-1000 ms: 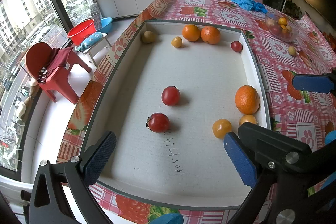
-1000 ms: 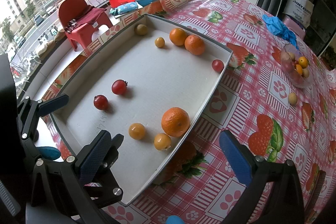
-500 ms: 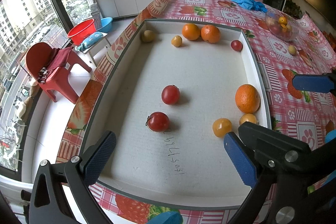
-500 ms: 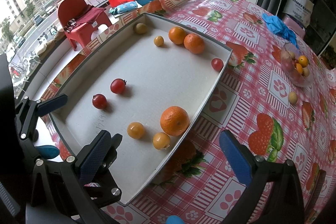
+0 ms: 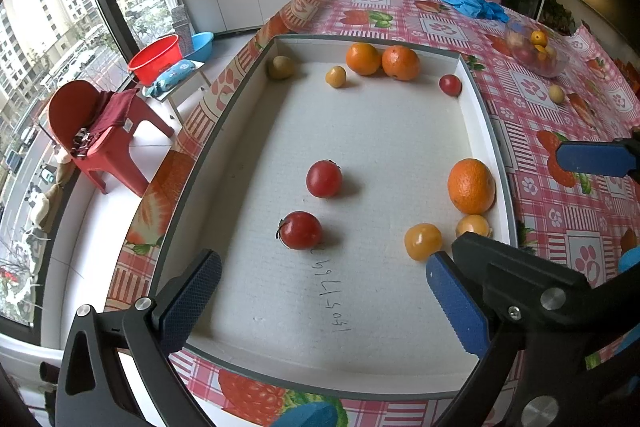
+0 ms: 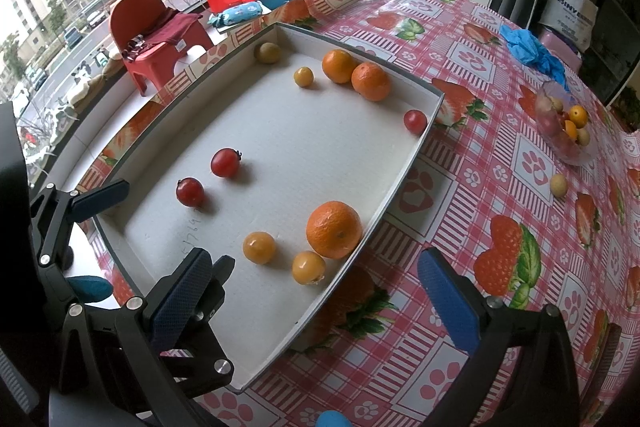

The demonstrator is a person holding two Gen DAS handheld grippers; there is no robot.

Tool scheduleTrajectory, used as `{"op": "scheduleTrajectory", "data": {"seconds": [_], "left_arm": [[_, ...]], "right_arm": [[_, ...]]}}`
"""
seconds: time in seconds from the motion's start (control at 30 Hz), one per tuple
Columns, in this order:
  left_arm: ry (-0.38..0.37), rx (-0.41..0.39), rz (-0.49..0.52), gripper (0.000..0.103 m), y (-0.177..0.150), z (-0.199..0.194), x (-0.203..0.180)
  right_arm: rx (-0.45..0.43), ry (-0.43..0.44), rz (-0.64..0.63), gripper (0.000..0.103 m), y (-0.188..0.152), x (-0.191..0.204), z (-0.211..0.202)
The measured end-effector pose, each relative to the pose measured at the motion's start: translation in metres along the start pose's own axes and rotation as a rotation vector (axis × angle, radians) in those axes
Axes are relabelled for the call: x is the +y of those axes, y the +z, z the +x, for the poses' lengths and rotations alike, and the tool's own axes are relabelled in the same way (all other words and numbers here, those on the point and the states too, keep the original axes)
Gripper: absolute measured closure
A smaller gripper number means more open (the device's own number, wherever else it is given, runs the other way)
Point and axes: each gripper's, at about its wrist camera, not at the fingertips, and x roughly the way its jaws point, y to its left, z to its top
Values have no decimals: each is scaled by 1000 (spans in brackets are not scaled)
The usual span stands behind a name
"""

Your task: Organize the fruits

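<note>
On pink checked tablecloth (image 6: 500, 163): shallow white tray (image 5: 486, 131), fruit scattered inside.
Left gripper (image 5: 324, 291): jaws wide apart, nothing held, hovering over near end of tray. Right gripper (image 6: 312, 291): also spread wide, empty, straddling tray's right rim.
Tray middle: two red tomatoes (image 5: 324, 179) (image 5: 301, 230), apart from each other. Near right wall: big orange (image 5: 471, 186), touching or almost touching small yellow fruit (image 5: 474, 225); second yellow fruit (image 5: 423, 241) just beside.
Far end: pair of oranges (image 5: 363, 59) (image 5: 401, 63) side by side, small yellow fruit (image 5: 335, 76) left of them, dull greenish-brown fruit (image 5: 281, 67) in left corner, small red tomato (image 5: 450, 85) in right corner.
Left view only: handwritten digits (image 5: 334, 291) on tray floor, fully legible as a line; mostly hidden in right view.
Right view, clearer: clear bowl of mixed fruit (image 6: 566, 131) well off tray, lone pale fruit (image 6: 558, 184) on cloth near it, blue glove heap (image 6: 532, 47) farther back.
</note>
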Motion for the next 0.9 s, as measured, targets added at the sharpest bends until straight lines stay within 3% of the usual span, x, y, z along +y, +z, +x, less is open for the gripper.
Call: {"op": "scheduleTrajectory", "data": {"seconds": [0.9], "left_arm": [[13,-13,15,0,-2,-1,0]], "right_arm": [[0,0,-1,0,0,1,0]]}}
